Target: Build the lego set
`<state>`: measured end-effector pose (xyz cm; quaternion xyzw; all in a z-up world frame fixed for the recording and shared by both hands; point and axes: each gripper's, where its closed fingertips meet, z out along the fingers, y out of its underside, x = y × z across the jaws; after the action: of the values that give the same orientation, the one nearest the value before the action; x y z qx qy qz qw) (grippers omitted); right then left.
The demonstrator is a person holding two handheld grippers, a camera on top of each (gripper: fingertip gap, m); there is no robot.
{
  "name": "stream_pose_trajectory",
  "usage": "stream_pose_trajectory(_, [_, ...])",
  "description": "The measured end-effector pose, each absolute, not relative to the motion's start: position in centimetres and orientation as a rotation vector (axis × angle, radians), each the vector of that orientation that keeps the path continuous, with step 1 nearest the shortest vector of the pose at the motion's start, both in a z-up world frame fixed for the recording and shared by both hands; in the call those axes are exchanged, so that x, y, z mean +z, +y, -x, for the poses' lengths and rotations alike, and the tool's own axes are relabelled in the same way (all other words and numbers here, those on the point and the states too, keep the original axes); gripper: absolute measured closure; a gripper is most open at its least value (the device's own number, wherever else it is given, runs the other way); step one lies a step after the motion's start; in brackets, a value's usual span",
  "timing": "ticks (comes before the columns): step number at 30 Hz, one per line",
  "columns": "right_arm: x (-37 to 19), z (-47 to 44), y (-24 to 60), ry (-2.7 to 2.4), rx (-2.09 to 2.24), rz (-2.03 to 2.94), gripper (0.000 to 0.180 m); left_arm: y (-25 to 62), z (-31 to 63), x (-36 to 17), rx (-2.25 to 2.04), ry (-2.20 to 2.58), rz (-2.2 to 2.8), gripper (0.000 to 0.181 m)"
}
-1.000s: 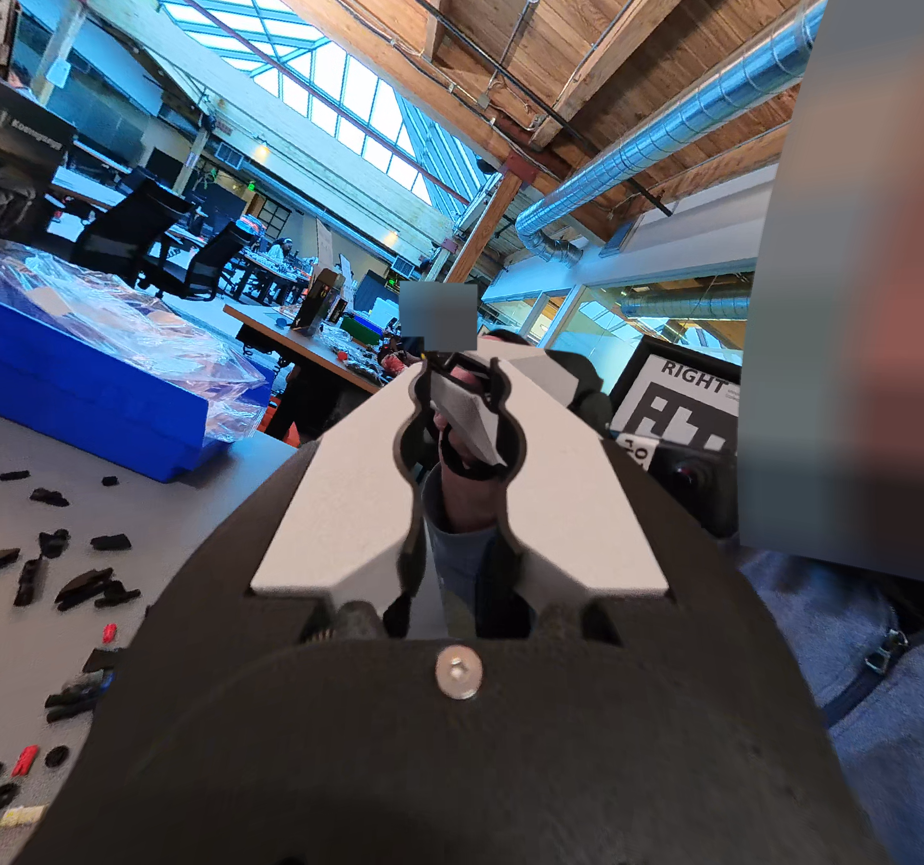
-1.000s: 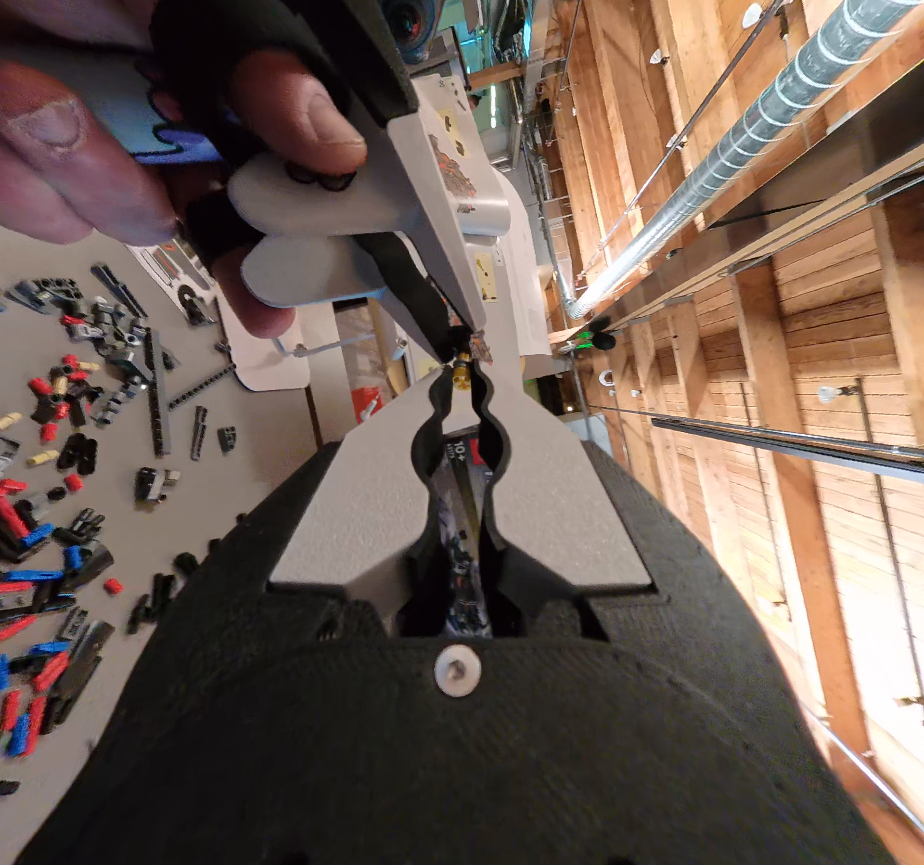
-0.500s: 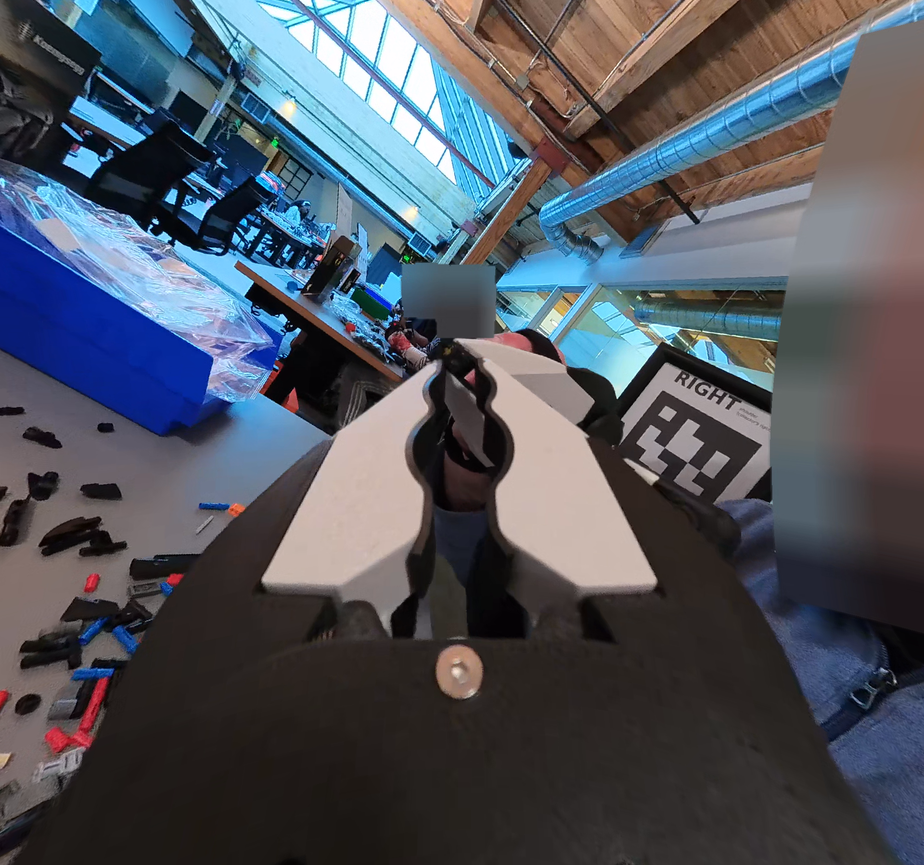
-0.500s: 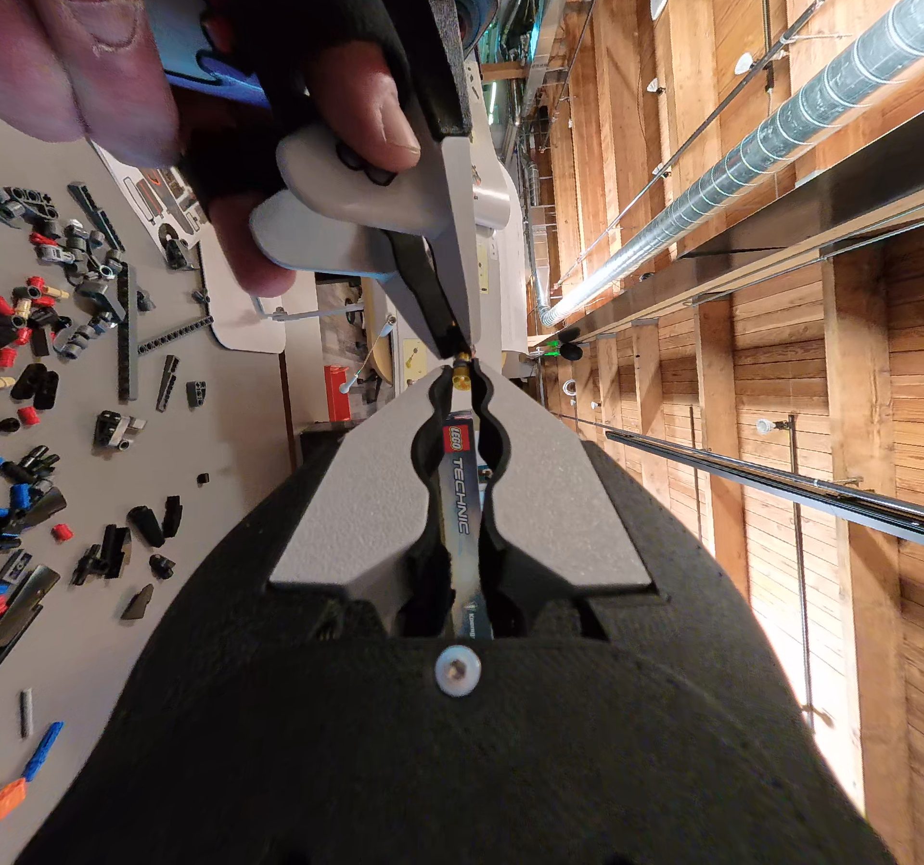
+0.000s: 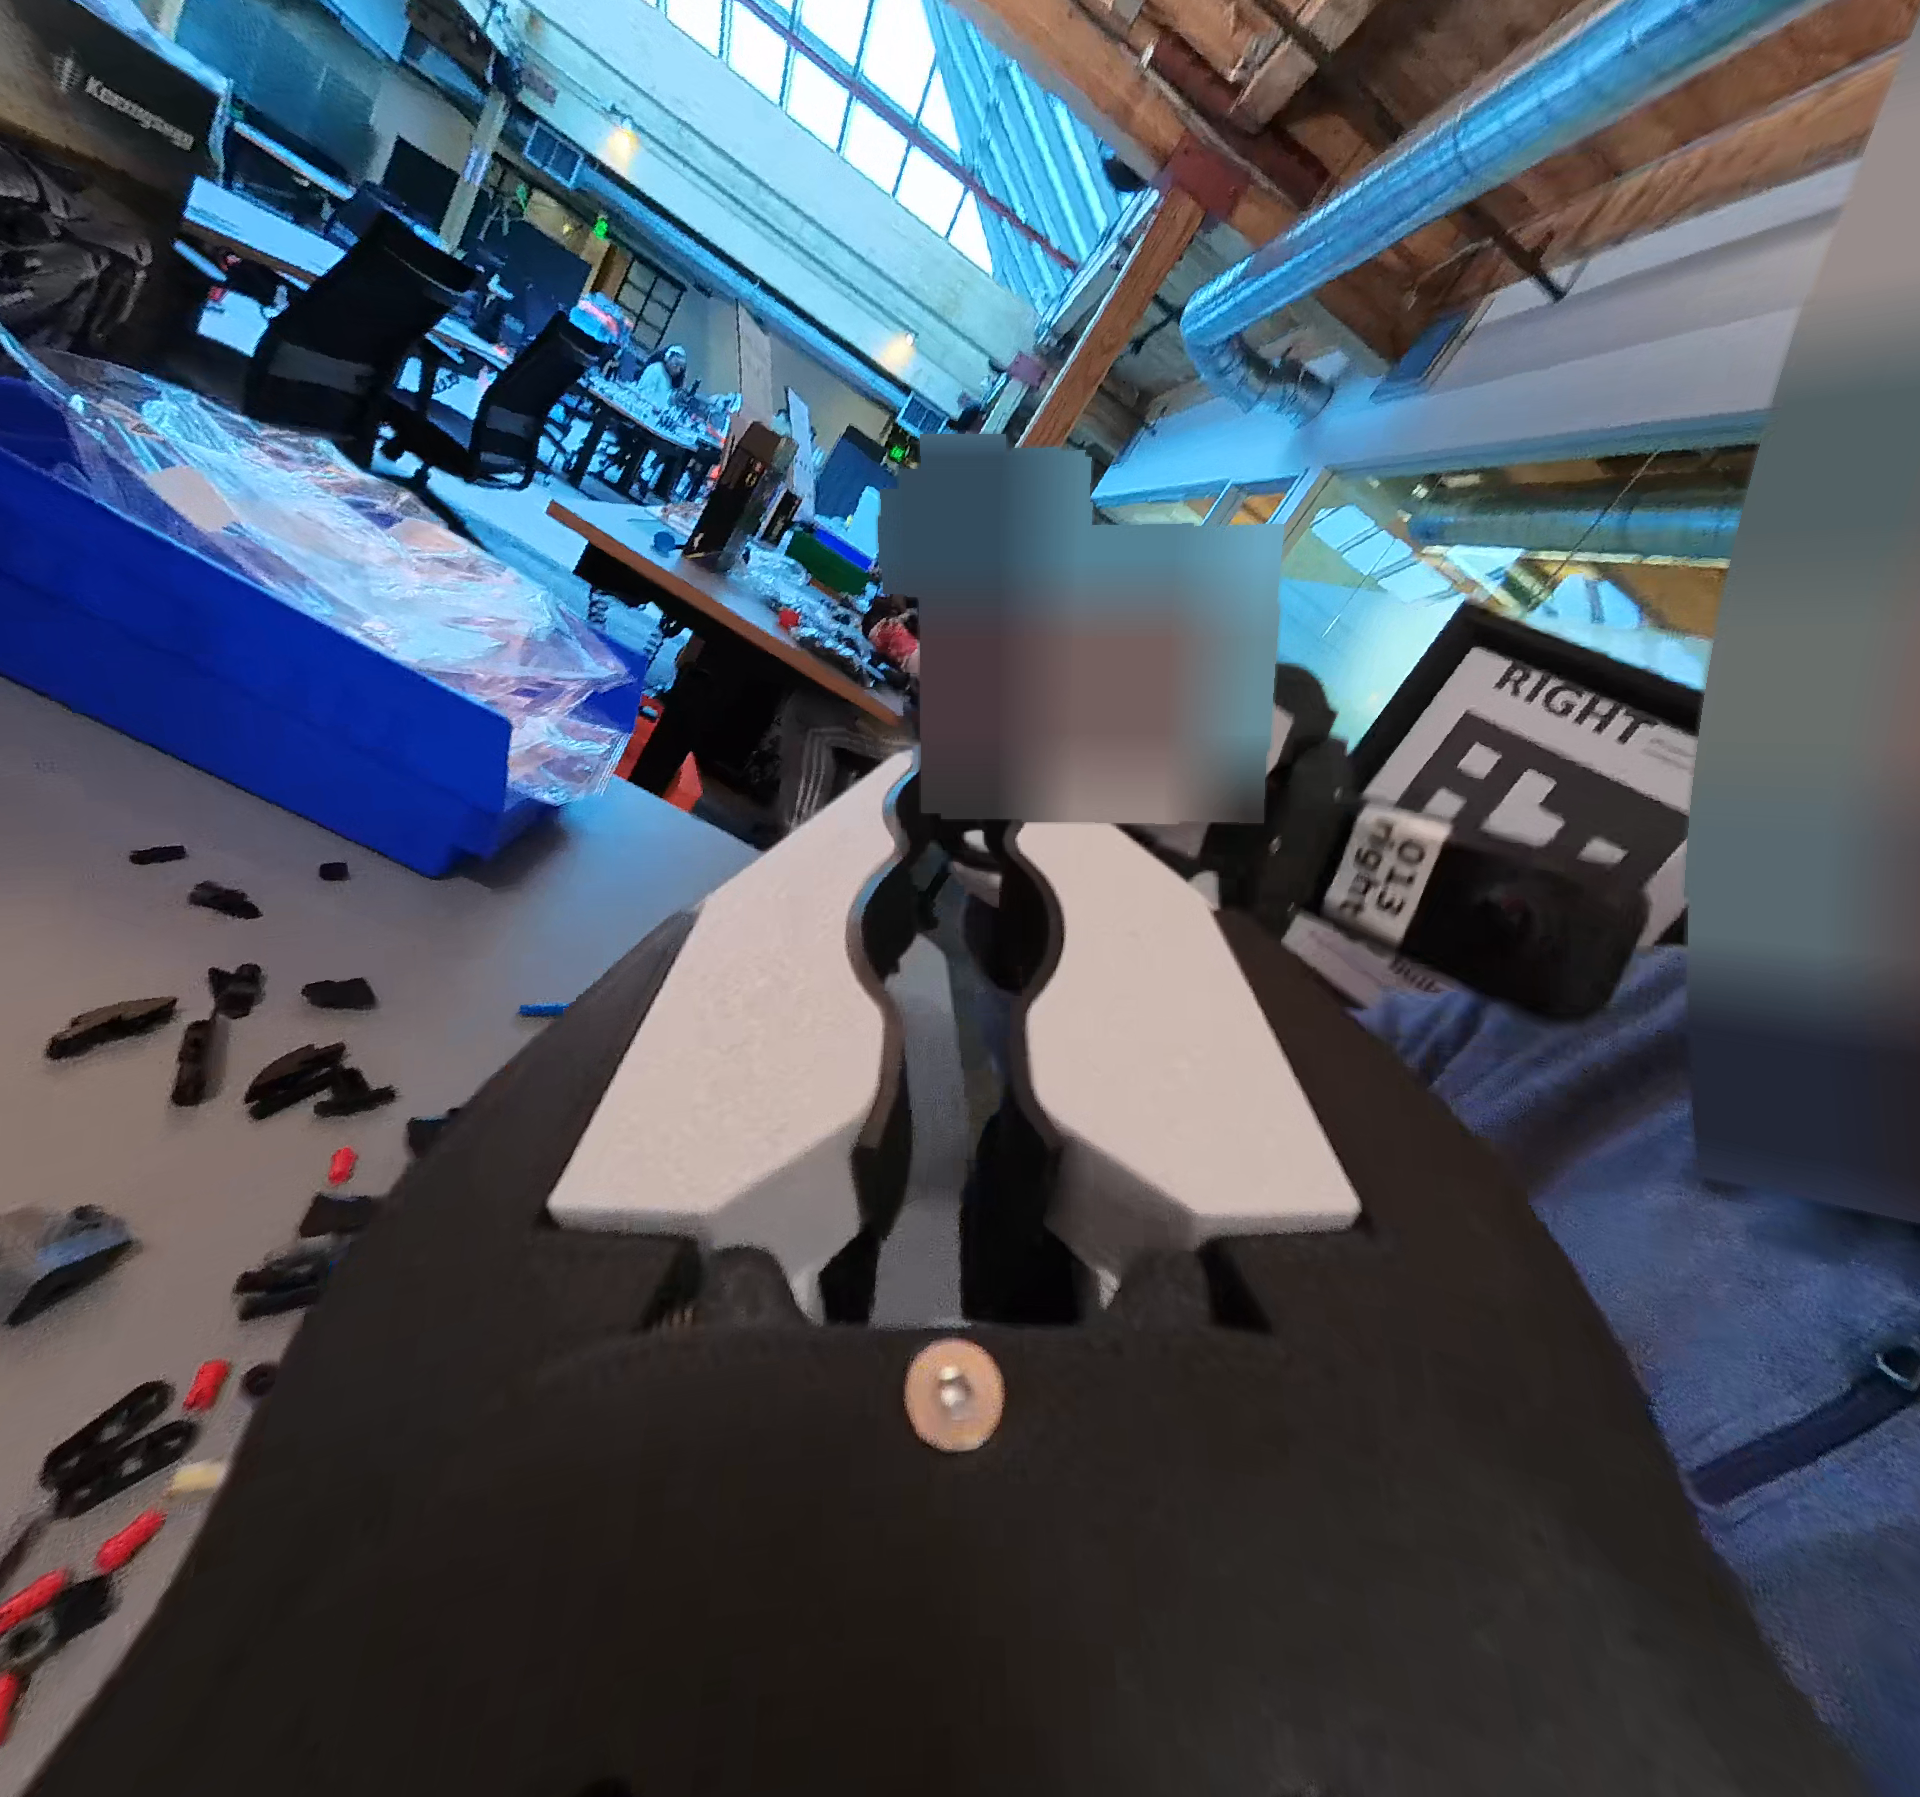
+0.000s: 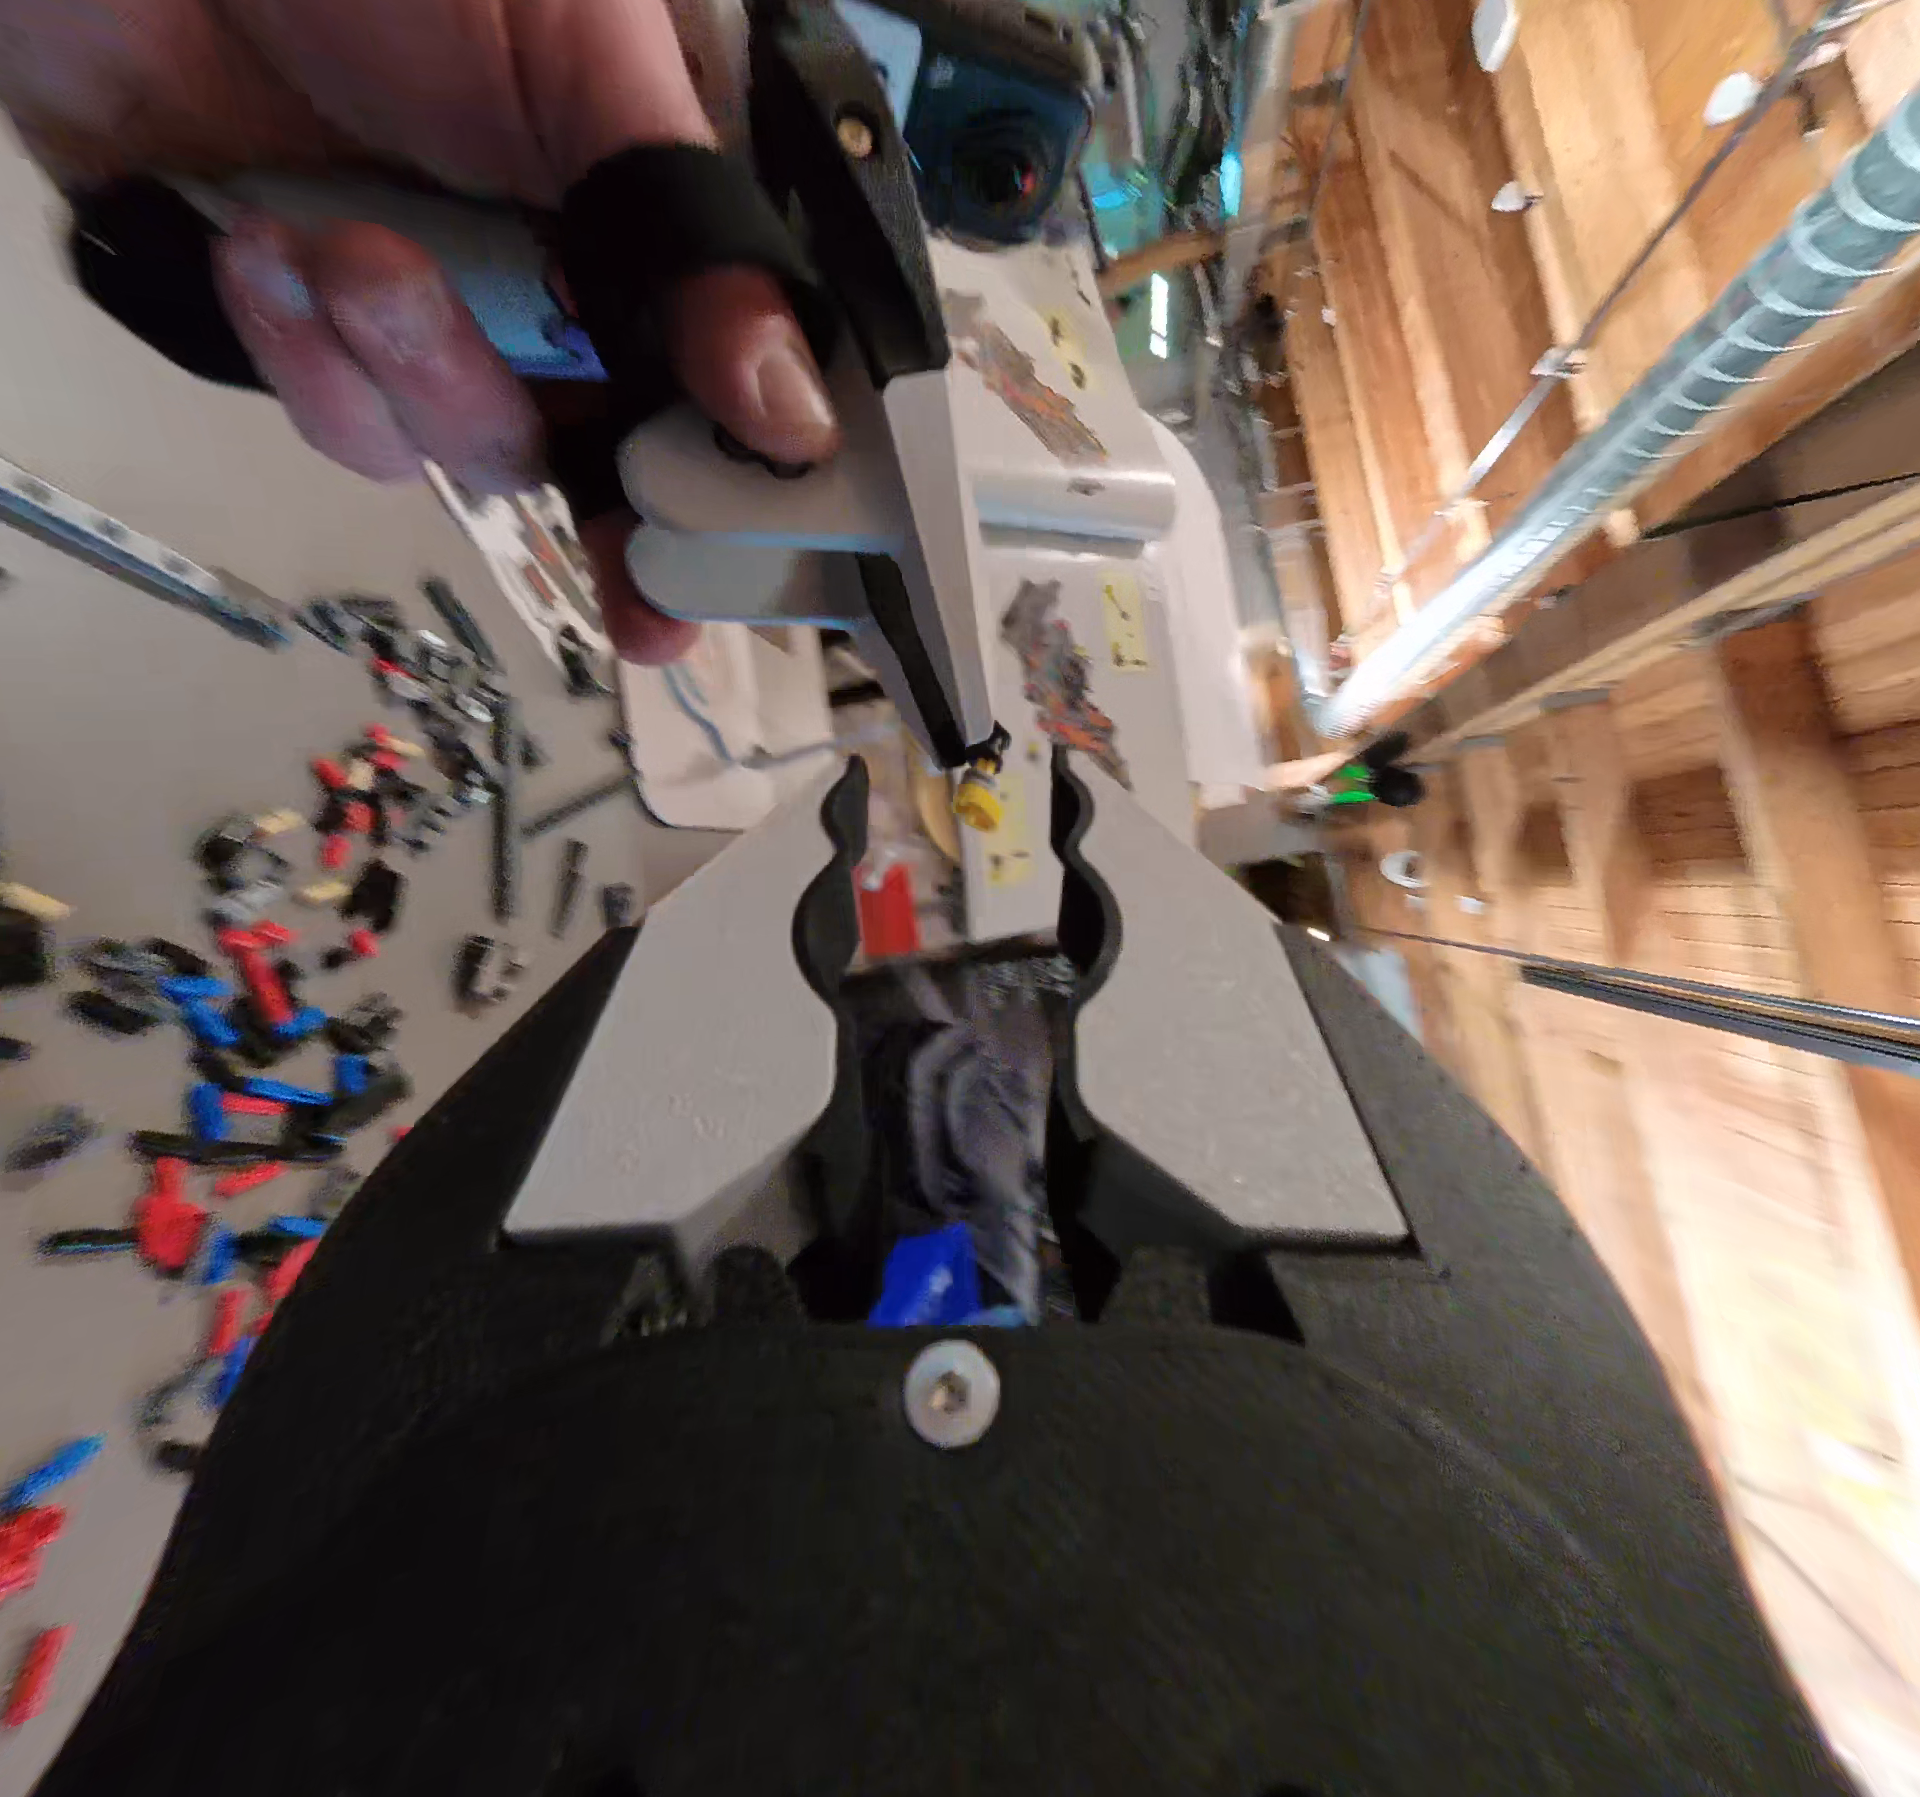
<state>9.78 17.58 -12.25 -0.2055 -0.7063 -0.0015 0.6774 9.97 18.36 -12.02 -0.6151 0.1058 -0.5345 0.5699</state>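
Note:
In the right wrist view my right gripper (image 6: 956, 776) is open, with its fingertips on either side of a small yellow piece (image 6: 977, 800). The yellow piece sits on the end of a small black piece (image 6: 982, 745), which my left gripper (image 6: 951, 739) is shut on as it comes in from the upper left. In the left wrist view my left gripper (image 5: 961, 828) is nearly closed with a bit of black piece (image 5: 966, 843) at its tips, partly hidden by a blurred patch. The right gripper's camera body (image 5: 1507, 916) is at the right.
Many loose black, red and blue pieces (image 6: 260, 1020) lie on the grey table (image 5: 104, 916), also in the left wrist view (image 5: 291, 1072). A blue bin with clear plastic wrap (image 5: 260, 667) stands at the back left. Instruction pages (image 6: 1049, 500) lie behind. A hand (image 6: 416, 85) holds the left gripper.
My right gripper was shut on the yellow piece against the left gripper's tip. It has opened and let go, and the yellow piece stays on the black piece.

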Motion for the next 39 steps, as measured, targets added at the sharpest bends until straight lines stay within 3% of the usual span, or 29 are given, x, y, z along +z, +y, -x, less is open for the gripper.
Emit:
stream_pose_trajectory(5, [-11.7,-11.3,17.5,-1.731,0.228,0.514,0.154,17.7,-10.7,-12.7,-1.212,0.446,1.593,0.174])
stream_pose_trajectory(14, [-13.0,-11.3,16.9,-1.925,0.260,0.448,0.162,16.7,-12.1,-13.1,-1.175,0.706,1.782,0.173])
stream_pose_trajectory(23, [-13.2,-11.3,16.9,-1.965,0.241,0.431,0.156,16.5,-12.5,-13.3,-1.163,0.782,1.816,0.173])
stream_pose_trajectory(39, [-13.6,-11.6,17.7,-1.999,0.176,0.446,0.163,17.3,-12.7,-13.6,-1.148,0.808,1.833,0.174])
